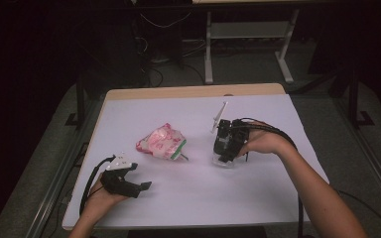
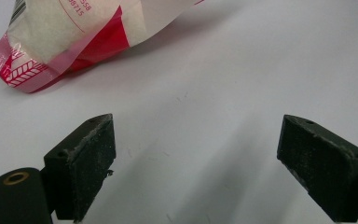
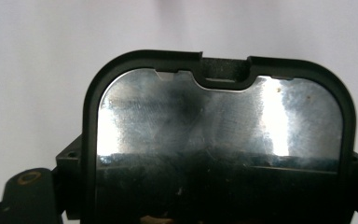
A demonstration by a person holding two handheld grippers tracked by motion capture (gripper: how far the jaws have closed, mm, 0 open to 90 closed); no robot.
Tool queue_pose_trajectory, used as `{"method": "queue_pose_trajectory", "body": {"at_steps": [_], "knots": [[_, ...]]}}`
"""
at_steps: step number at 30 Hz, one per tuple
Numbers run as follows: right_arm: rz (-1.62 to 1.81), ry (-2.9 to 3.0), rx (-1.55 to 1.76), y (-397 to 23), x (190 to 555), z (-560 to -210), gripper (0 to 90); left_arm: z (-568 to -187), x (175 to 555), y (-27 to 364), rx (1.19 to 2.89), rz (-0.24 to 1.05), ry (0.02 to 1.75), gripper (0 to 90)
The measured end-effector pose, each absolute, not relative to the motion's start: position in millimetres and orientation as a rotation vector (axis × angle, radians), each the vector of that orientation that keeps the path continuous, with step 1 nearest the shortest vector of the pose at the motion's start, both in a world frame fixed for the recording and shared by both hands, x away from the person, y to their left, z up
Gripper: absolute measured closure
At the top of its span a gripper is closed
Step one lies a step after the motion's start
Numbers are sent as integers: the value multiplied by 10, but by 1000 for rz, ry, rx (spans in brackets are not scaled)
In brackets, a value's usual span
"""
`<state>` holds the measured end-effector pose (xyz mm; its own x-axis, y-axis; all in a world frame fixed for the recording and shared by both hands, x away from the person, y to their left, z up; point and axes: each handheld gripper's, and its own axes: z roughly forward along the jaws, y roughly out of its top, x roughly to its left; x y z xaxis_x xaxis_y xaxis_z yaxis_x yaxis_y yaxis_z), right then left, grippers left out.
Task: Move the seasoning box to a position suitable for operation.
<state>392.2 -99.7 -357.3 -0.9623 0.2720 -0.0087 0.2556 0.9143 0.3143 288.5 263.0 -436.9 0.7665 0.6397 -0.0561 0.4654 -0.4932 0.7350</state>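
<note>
**benchwatcher:** Watching from the side here. The right gripper (image 1: 224, 157) is clamped on a clear, glossy rectangular container with a black rim (image 3: 219, 135), jaws spread wide around it, held at about 3 o'clock on the white tabletop (image 1: 193, 198). In the right gripper view the black frame sits between the two jaws. In the high view I can't tell whether its bottom edge touches the table or hangs just above it.

**tablecam_fan:** And the other hand?

**benchwatcher:** The left gripper (image 1: 140, 187) sits down at 7 o'clock, jaws wide apart, nothing between them. The left gripper view has its pads (image 2: 93, 158) aimed at the crinkly red, white and pink plastic bag (image 1: 161, 142), which lies near the centre of the table, apart from both grippers.

**tablecam_fan:** So what's the trick for doing this bit right?

**benchwatcher:** My guess is that the container is headed toward the bag. I'd keep it level and the squeeze steady, since that shiny plastic looks slippery. I'd bring it in low from 3 o'clock and set it just beside the bag without nudging it. The left one could then pinch the bag by a crimped edge rather than its puffy middle.
</note>
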Motion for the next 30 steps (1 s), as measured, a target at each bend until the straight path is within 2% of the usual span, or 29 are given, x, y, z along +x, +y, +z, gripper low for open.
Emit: {"method": "queue_pose_trajectory", "body": {"at_steps": [15, 30], "knots": [[474, 3069, 246, -824, 3524, -3672, 149, -4372, 2885, 2624, 2182, 283, 819, 119], [401, 3108, 100, -620, 3349, -3836, 149, -4389, 2879, 2612, 2176, 272, 822, 121]]}}
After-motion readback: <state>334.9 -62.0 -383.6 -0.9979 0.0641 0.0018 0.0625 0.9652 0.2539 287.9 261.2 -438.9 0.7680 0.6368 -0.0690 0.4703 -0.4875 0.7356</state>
